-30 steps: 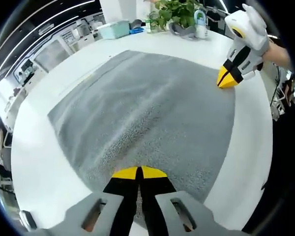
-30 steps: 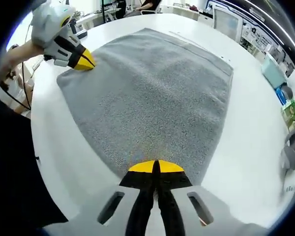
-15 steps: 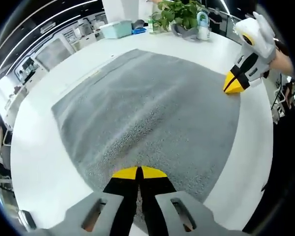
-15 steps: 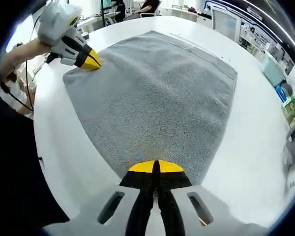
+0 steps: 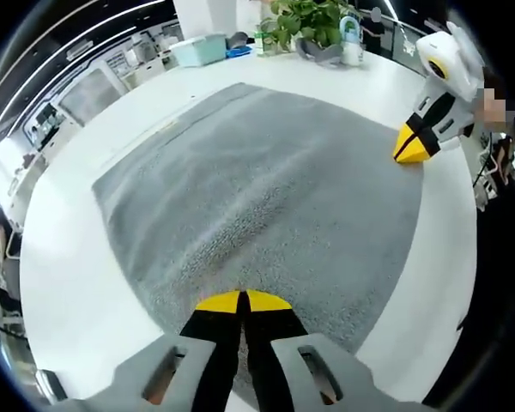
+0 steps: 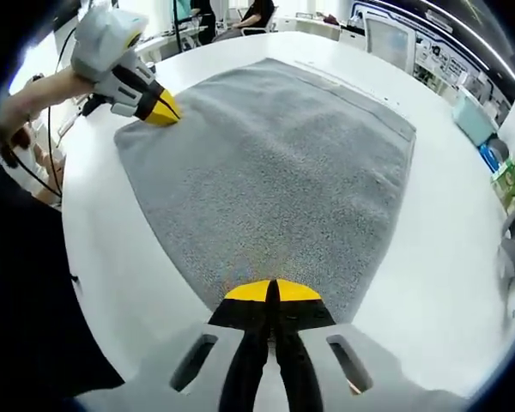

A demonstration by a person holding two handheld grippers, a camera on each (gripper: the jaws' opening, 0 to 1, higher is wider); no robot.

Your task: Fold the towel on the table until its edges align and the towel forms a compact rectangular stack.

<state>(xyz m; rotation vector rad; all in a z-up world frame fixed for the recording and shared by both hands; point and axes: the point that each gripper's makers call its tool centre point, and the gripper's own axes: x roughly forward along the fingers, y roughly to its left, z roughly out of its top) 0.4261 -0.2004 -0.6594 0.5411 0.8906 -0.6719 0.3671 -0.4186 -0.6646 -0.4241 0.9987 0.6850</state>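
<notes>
We have the grey towel (image 5: pixel 257 197) spread flat on the white worktop (image 5: pixel 77 283). Each tool, left tool (image 5: pixel 240 302) and right tool (image 6: pixel 271 292), is clamped on a near corner at bottom centre. First fold begins: we judge both corners must lift together toward the far edge.

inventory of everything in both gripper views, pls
towel: 1, grey, spread flat on the table
table: 1, white, under the towel
potted plant: 1, green, far table edge
box: 1, pale teal, far edge, beside the plant
bottle: 1, pale with a teal label, by the plant
left gripper: 1, yellow-tipped black jaws, shut on a near towel corner
right gripper: 1, same colours, shut on the other near corner
hand: 1, holding the left gripper
</notes>
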